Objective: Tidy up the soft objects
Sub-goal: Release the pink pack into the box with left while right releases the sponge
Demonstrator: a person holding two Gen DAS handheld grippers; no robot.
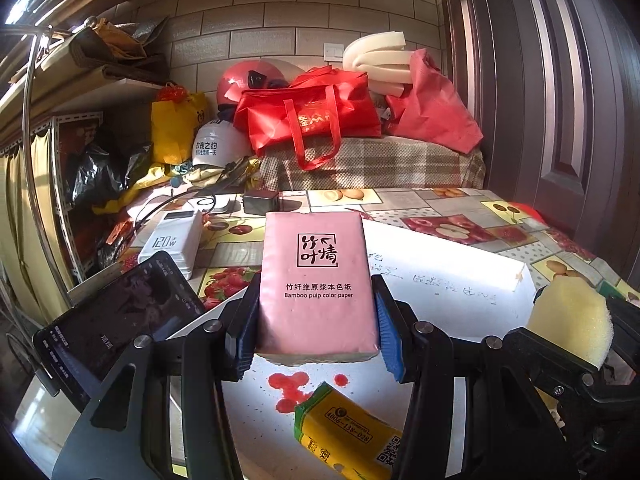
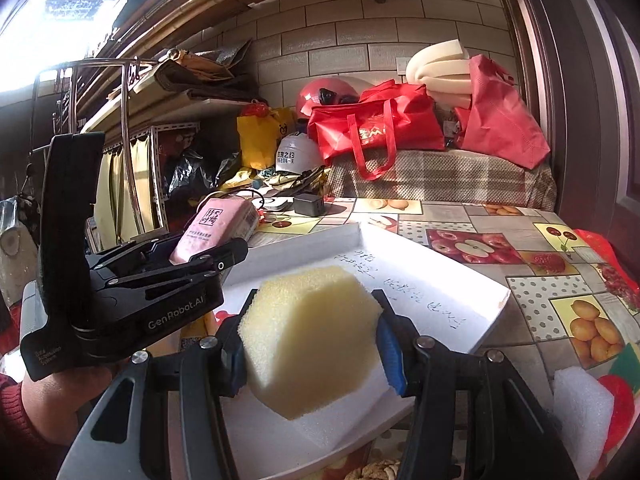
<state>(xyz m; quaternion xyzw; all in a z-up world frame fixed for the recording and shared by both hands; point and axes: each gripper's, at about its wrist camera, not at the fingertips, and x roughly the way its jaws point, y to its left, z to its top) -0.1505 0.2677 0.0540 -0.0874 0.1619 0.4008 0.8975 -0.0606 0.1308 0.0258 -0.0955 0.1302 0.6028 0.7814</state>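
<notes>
Probably a cluttered home storeroom: fruit-print tablecloth (image 2: pixel 520 264), helmets (image 1: pixel 248 80), shopping bags (image 1: pixel 308 120) piled against tiled wall (image 1: pixel 256 20).

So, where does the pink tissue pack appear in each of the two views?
Left wrist: pink tissue pack at centre, clamped in the left gripper.
Right wrist: pack at middle left, beyond the yellow sponge.
Shared landmark: white tray beneath.

Your clearest room is the bare floor of the white tray (image 2: pixel 424 280), open ahead of both claws. Its low rim borders it. To your left, a phone (image 1: pixel 116 320) and power bank (image 1: pixel 172 240) crowd the desk (image 2: pixel 528 280) edge. A yellow tissue pack (image 1: pixel 348 436) lies under the left claw (image 1: pixel 316 336).
</notes>
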